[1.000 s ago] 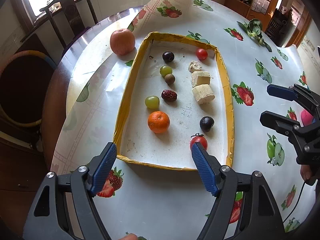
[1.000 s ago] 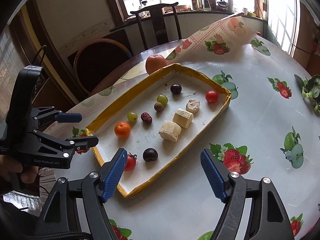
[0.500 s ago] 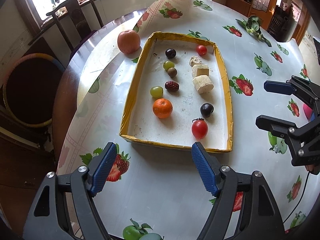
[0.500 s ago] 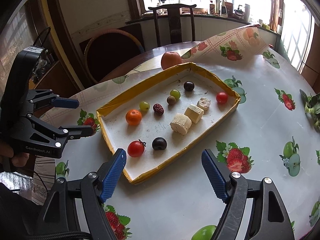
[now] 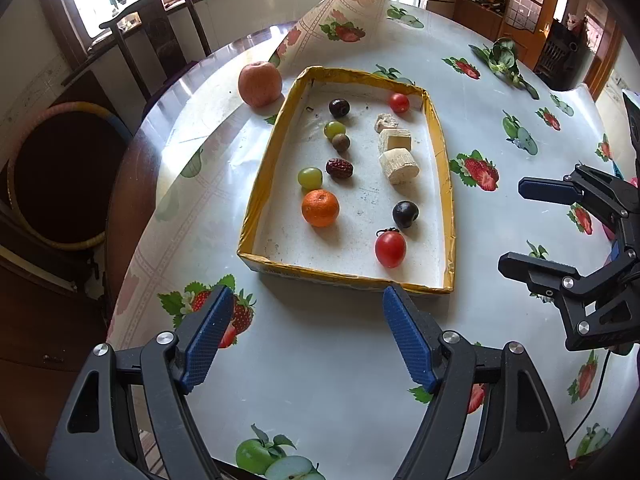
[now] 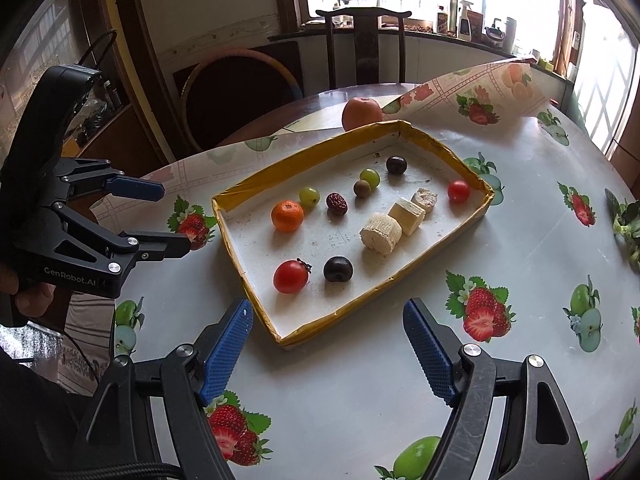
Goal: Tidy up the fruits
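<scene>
A shallow yellow-rimmed tray (image 5: 262,184) (image 6: 256,304) lies on the table with small fruits in it: a tangerine (image 5: 320,208) (image 6: 287,216), two cherry tomatoes (image 5: 390,249) (image 6: 291,277), green grapes (image 5: 309,178), a red date (image 5: 339,168), dark plums (image 5: 405,214) (image 6: 338,269) and pale banana pieces (image 5: 399,166) (image 6: 380,234). An apple (image 5: 260,83) (image 6: 362,114) stands outside the tray's far corner. My left gripper (image 5: 308,332) (image 6: 170,214) hangs open before the tray's near edge, holding nothing. My right gripper (image 6: 328,348) (image 5: 516,228) is open too, right of the tray.
The round table wears a fruit-print plastic cloth (image 5: 320,380) whose far corner curls up. A leafy green sprig (image 5: 502,56) lies at the far right. A wooden chair (image 5: 156,40) and a hoop (image 5: 60,176) stand beyond the table's left edge.
Both grippers have drawn back from the tray, so it sits further off in each view. The tomato once hidden behind the left finger now shows. Nothing was picked up.
</scene>
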`<state>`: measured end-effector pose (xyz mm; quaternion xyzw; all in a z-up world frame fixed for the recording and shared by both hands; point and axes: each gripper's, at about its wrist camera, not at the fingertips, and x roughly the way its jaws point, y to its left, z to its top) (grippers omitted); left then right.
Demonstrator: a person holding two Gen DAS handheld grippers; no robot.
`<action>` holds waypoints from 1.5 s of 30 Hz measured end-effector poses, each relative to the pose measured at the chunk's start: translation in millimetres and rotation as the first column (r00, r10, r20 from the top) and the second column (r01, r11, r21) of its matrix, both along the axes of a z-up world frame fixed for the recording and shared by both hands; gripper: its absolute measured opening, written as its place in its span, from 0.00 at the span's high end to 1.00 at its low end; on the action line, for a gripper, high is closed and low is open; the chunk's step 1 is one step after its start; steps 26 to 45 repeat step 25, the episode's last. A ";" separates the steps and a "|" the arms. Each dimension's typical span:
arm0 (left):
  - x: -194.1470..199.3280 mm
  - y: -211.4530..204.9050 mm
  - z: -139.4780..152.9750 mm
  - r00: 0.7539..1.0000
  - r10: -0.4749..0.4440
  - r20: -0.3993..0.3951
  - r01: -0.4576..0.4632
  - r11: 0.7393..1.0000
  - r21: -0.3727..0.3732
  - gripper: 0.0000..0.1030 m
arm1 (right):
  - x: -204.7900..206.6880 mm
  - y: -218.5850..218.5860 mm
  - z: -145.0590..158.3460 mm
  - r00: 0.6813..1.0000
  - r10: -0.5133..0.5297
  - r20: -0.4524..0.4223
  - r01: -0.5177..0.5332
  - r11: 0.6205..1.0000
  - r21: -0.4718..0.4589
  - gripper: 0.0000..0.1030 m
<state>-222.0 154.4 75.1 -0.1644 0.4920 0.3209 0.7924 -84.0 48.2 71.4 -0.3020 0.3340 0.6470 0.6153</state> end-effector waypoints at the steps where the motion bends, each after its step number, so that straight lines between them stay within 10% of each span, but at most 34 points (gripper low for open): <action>1: -1.0 -0.4 1.3 1.000 0.002 0.005 -0.002 1.000 0.008 0.25 | -0.8 0.0 -0.3 1.000 0.002 0.001 -0.002 1.000 0.000 0.23; 45: -3.2 5.7 -1.8 1.000 -0.007 -0.002 0.007 1.000 -0.005 0.25 | -10.7 8.1 -9.3 1.000 0.001 -0.016 -0.001 1.000 -0.014 0.23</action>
